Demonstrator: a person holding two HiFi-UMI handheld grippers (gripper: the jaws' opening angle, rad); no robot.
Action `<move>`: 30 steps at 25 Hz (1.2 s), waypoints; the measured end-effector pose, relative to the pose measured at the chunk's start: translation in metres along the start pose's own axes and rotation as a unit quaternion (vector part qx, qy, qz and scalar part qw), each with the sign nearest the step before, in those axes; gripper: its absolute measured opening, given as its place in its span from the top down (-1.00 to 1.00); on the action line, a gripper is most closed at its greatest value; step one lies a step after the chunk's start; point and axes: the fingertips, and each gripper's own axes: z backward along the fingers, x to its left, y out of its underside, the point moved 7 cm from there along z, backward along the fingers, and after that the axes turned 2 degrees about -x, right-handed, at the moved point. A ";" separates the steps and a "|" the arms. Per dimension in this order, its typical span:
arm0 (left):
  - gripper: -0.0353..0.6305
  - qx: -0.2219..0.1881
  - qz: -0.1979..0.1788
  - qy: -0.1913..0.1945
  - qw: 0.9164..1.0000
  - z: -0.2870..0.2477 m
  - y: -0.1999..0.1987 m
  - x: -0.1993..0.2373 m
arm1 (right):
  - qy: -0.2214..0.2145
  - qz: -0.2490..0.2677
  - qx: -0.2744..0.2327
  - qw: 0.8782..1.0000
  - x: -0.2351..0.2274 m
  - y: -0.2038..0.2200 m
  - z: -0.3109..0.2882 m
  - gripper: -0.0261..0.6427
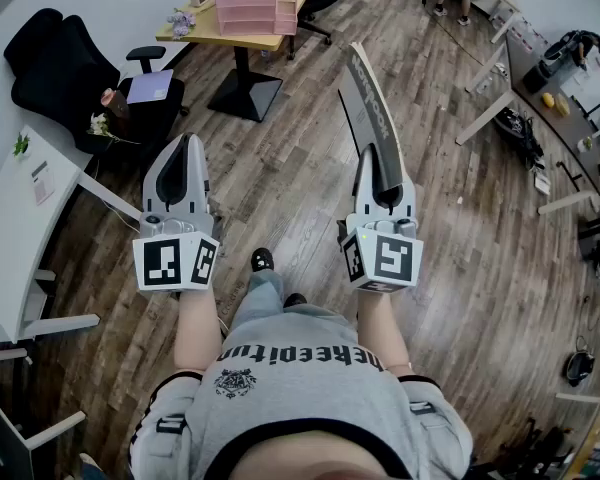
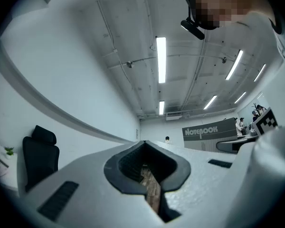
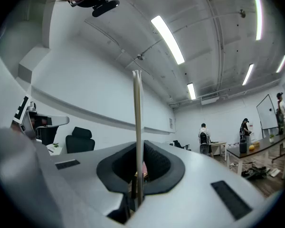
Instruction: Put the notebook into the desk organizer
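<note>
Closest to us, our left tongs are pressed together with nothing in them, pointing out over the wooden floor. To their right, our right tongs are clamped on the gray notebook, which sticks forward from them, in the air above the floor. Farther off, left of the notebook and well apart from it, the pink desk organizer stands on a yellow-topped counter.
</note>
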 end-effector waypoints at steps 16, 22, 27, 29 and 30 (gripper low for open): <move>0.89 0.008 -0.009 0.012 1.000 -0.040 0.014 0.016 | -0.013 0.008 -0.020 1.000 0.000 0.008 -0.046 0.89; 0.89 0.007 -0.028 0.025 0.999 -0.074 0.017 0.030 | -0.060 -0.020 -0.033 0.997 0.005 0.011 -0.083 0.89; 0.89 -0.014 -0.002 0.018 1.000 -0.109 0.022 0.054 | -0.058 -0.014 -0.040 0.997 0.009 0.018 -0.123 0.89; 0.89 -0.022 0.010 0.019 1.000 -0.123 0.025 0.064 | -0.050 -0.019 -0.039 0.998 0.009 0.021 -0.140 0.89; 0.89 -0.024 0.013 0.020 0.999 -0.130 0.027 0.069 | -0.046 -0.017 -0.039 0.998 0.009 0.023 -0.149 0.89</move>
